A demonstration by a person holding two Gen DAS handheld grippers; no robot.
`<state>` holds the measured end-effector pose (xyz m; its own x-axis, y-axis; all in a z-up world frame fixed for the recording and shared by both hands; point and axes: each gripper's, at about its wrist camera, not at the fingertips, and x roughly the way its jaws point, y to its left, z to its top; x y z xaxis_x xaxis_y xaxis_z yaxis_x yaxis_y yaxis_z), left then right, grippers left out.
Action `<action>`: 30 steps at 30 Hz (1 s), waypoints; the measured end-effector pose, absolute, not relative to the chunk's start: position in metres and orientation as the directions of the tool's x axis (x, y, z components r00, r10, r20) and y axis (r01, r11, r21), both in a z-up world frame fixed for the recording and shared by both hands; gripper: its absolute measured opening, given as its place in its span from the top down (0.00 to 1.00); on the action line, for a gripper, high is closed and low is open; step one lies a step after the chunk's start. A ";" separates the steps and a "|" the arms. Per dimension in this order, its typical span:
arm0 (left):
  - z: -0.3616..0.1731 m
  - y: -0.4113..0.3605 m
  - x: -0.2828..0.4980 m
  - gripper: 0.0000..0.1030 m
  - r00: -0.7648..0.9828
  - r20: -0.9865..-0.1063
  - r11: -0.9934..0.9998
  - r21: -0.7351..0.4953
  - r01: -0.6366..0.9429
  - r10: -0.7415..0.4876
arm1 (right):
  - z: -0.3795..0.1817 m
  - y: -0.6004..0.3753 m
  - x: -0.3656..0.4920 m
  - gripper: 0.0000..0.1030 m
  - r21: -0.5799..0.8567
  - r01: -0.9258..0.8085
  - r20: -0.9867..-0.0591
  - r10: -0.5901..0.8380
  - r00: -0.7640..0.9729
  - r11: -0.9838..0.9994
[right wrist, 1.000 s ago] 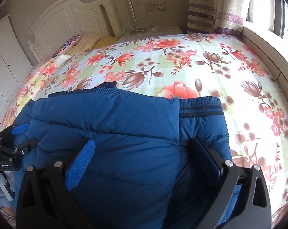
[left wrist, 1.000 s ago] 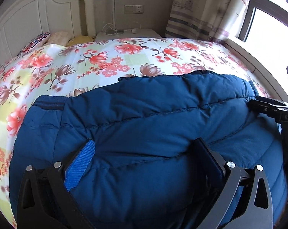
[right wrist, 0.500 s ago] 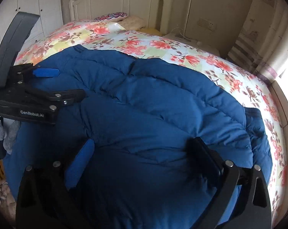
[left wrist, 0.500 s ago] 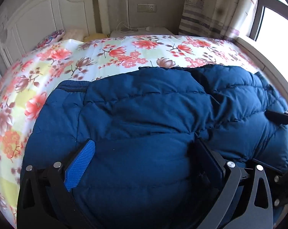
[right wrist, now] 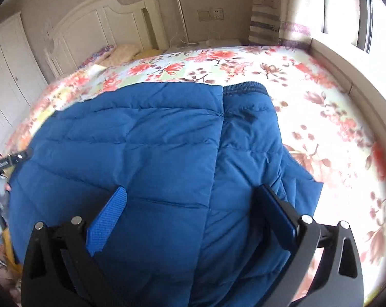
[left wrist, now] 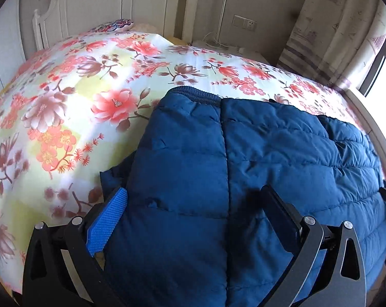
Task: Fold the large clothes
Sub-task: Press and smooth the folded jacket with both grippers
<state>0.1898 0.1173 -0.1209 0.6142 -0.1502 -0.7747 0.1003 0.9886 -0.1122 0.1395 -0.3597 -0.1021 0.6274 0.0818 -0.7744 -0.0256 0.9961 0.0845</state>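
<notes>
On top of the flowery bed cover [left wrist: 72, 107] lies a big blue puffy jacket [left wrist: 269, 158], spread near the foot of the bed, with the white headboard [right wrist: 98, 25] far off at the other end. The jacket looks partly folded already: a sleeve with a ribbed cuff [left wrist: 195, 94] lies along each side, next to the flat quilted body, and the cuffs point toward the headboard. So the long way of the bundle runs from the grippers up toward the pillows. The left gripper [left wrist: 195, 199] sits at the near left part of the jacket, with its fingers spread wide apart and puffy cloth bulging up between them. It is not squeezing, and I cannot tell if any cloth is really caught. The right gripper [right wrist: 193, 197] sits at the near right part in the same way, fingers wide apart over the seam where the sleeve meets the body. A loose flap [right wrist: 303, 184] sticks out on the right side, closest to the right gripper. Each gripper shows at the edge of the other's view, well apart, one at each side of the jacket. I think the next step is to pinch the near edge with both grippers and carry it away toward the cuffs, so the jacket gets shorter. Both are about as near to that edge, so they should lift together to keep the fold straight.
</notes>
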 end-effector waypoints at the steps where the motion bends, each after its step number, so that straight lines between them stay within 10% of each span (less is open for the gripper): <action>1: -0.118 0.117 0.187 0.04 0.626 -0.769 0.991 -0.096 0.092 -0.132 | -0.096 -0.356 0.134 0.03 0.053 -0.023 -0.764 0.056 0.643 0.998; 8: -0.067 0.075 0.114 0.04 0.763 -0.611 0.974 -0.058 0.220 -0.209 | -0.059 -0.278 0.075 0.03 -0.045 -0.269 -0.691 0.165 0.704 0.962; 11: -0.095 0.022 0.100 0.04 0.689 -0.685 0.936 0.030 0.350 -0.235 | -0.084 -0.237 0.067 0.03 -0.087 -0.390 -0.750 0.198 0.632 0.917; 30: -0.138 0.107 0.088 0.04 0.734 -0.665 0.985 -0.018 0.173 -0.141 | -0.120 -0.357 0.022 0.02 0.124 -0.177 -0.663 0.214 0.718 0.976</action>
